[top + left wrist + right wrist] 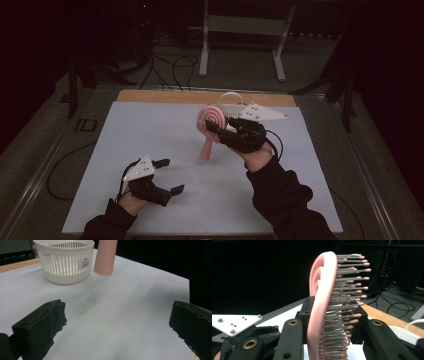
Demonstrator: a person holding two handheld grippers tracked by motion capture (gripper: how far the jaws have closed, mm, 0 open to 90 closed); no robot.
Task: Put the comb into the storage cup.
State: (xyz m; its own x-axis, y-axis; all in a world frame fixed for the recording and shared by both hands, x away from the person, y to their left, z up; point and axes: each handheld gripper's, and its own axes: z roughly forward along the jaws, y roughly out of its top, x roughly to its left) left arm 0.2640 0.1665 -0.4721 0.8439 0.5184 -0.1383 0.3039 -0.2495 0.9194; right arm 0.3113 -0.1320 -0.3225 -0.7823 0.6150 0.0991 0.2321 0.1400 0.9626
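Note:
A pink hairbrush (213, 116) with a spiral-patterned head stands upright above the middle of the table, handle (206, 150) pointing down. My right gripper (216, 128) is shut on it just below the head. In the right gripper view the brush (320, 302) is seen edge-on between the jaws, its grey pink-tipped bristles (348, 285) pointing right. My left gripper (170, 176) rests low at the front left, open with nothing between its fingers. Its own view shows the left gripper (118, 312) spread wide over the bare sheet, with the pink handle (105, 256) hanging ahead.
A white slatted basket (65, 261) stands on the table beyond the brush, and the brush partly hides the basket (231, 101) in the high view. A pale sheet (150, 130) covers the table, with a wooden strip (160, 96) at the back. Cables (175, 65) and a metal frame (204, 45) lie beyond.

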